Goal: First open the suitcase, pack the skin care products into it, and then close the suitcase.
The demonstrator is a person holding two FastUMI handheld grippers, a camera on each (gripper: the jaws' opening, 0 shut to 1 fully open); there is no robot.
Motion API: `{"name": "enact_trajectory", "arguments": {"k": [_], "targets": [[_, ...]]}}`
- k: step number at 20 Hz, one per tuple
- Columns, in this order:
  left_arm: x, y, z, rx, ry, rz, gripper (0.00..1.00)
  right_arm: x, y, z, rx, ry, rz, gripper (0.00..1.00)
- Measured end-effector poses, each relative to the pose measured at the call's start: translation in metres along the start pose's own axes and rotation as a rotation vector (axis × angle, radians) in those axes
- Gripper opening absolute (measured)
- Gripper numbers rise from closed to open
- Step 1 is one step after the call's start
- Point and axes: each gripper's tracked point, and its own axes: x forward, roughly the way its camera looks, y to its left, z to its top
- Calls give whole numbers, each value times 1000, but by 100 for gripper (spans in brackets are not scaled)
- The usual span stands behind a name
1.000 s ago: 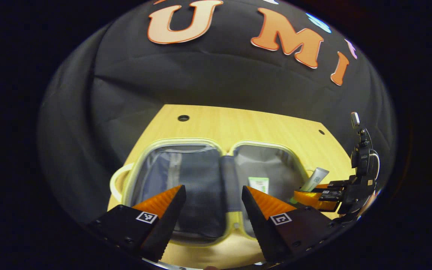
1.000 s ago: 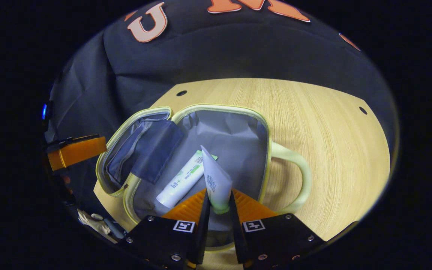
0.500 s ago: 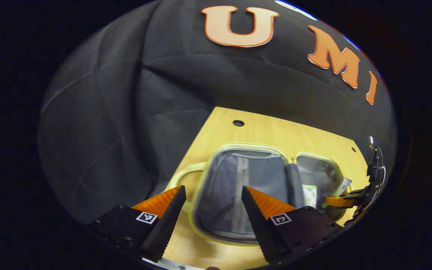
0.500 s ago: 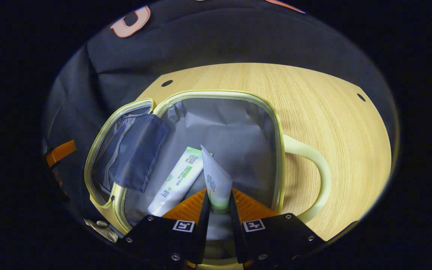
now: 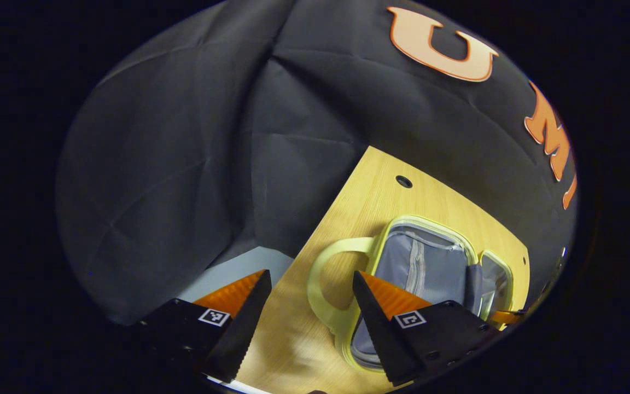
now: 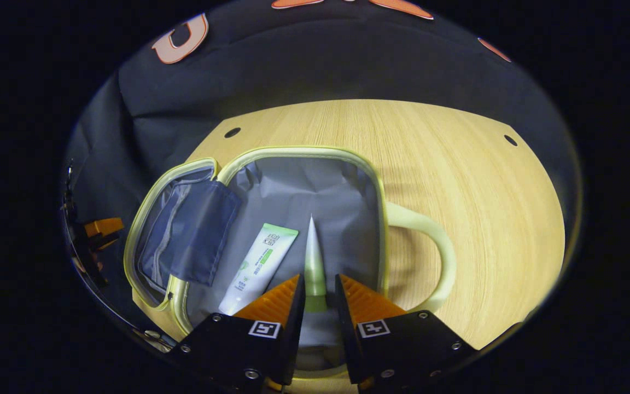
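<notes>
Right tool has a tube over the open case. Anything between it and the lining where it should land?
Nothing visible. The right tool is shut on the held tube above bare grey lining of the suitcase. The packed tube lies just to its left, apart from it; the dark flap is further left.

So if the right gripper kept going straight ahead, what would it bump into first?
Probably the suitcase's grey lining. The right gripper points into the open suitcase, holding a tube ahead of its fingers, so the tube's tip would likely touch first.
</notes>
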Motion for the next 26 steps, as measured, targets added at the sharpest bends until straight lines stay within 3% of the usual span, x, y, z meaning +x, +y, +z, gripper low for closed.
{"name": "enact_trajectory", "arguments": {"k": [4,6,8,9,10,12,13,14,16,19,20,26], "targets": [[14,-3,1,-113,50,-57,93,-26,-3,14,14,-62,1,39],[26,-4,-6,-181,99,-99,93,-46,-5,30,21,-129,16,48],[38,-13,-16,-260,179,-167,93,-70,-14,45,-1,-186,15,64],[39,-17,-25,-291,225,-181,93,-77,-19,47,-18,-193,3,63],[44,-20,-27,-317,238,-188,93,-85,-25,48,-30,-198,-10,70],[48,-20,-32,-341,280,-204,71,-104,-31,57,-35,-234,-11,73],[50,-21,-33,-339,283,-208,75,-112,-34,61,-33,-248,-12,74],[63,-12,-38,-313,305,-155,56,-117,-36,63,-28,-257,-9,75],[50,-13,-32,-302,296,-193,17,-122,-37,58,-27,-238,9,75],[41,-24,-17,-278,232,-254,17,-129,-45,66,-37,-276,-6,75],[36,-26,-16,-274,223,-266,10,-130,-47,67,-35,-280,-10,75],[-12,-63,33,-294,82,-406,8,-134,-37,81,-61,-329,-15,78]]}}
